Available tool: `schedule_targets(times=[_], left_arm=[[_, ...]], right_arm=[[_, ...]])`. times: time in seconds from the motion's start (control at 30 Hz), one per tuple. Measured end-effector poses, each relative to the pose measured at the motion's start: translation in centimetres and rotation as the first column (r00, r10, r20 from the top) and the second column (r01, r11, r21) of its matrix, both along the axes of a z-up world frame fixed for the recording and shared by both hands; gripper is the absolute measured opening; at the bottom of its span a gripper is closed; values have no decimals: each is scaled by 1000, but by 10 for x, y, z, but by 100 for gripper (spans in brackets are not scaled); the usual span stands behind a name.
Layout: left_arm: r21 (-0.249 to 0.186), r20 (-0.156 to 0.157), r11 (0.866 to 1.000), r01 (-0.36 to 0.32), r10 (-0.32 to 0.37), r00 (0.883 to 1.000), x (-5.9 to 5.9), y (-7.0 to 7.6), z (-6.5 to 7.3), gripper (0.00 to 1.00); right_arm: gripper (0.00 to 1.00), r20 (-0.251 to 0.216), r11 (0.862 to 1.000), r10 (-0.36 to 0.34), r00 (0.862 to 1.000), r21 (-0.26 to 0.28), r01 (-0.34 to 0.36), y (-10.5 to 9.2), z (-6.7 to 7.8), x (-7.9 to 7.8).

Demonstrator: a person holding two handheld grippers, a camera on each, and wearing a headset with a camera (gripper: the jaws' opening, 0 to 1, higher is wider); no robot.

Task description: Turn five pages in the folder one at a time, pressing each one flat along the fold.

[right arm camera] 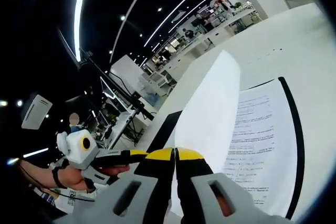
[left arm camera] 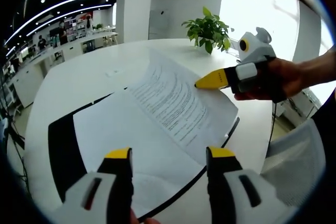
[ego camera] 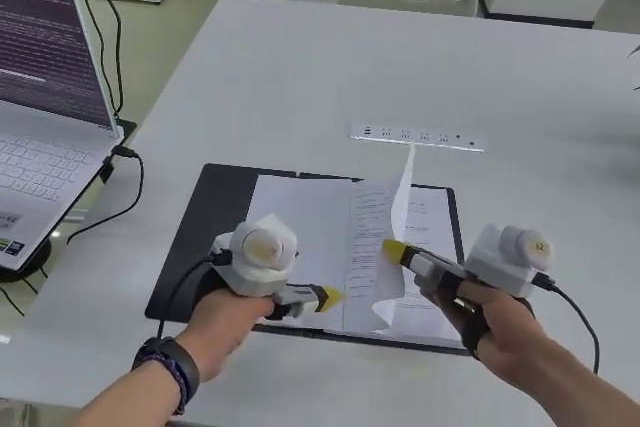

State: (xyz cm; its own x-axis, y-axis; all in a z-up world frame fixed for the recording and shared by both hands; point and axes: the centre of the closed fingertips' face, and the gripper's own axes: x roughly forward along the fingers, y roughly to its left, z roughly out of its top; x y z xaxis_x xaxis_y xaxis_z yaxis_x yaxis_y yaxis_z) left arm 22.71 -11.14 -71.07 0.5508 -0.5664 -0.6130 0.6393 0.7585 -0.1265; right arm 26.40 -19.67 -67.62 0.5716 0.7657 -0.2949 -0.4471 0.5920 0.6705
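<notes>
**Status: page turn in progress.**

1. The folder [ego camera: 195,247] lies open on the table [ego camera: 300,67], in the lower centre of the head view. The laptop [ego camera: 40,127] sits at the far left of that view, and the power strip [ego camera: 418,136] lies just beyond the folder's top edge.
2. The right gripper [right arm camera: 175,155] is clenched on the lower edge of one page [ego camera: 402,197]. In the right gripper view the two yellow tips meet with the sheet pinched between them.
3. The page stands roughly upright over the fold, curved, with its free edge in the air. It is neither laid down nor pressed.
4. The left gripper [left arm camera: 170,154] is released, with its jaws well apart. It hovers over the left-hand sheet [ego camera: 300,232] near the folder's lower edge. Contact with the paper cannot be confirmed.
5. The left-hand sheet lies flat with a blank face up, which suggests that at least one page is already turned. The number of completed turns cannot be read from these views.

**Remaining, as judged:** lay the held page onto the left side, press it flat along the fold, then repeat until five pages are done.
</notes>
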Motion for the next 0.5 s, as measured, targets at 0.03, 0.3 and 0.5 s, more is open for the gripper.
schedule_targets(times=[0.03,0.3,0.5], left_arm=[[-1,3,1000,-8,8,1000,0,4,1,56],[-1,23,998,-57,57,998,-4,28,10,58],[3,30,996,-90,90,996,-6,49,12,59]], right_arm=[[0,1,1000,3,1000,-1,-3,1,0,0],[0,5,999,38,999,3,-38,20,2,0],[0,10,998,63,998,10,-63,37,6,4]])
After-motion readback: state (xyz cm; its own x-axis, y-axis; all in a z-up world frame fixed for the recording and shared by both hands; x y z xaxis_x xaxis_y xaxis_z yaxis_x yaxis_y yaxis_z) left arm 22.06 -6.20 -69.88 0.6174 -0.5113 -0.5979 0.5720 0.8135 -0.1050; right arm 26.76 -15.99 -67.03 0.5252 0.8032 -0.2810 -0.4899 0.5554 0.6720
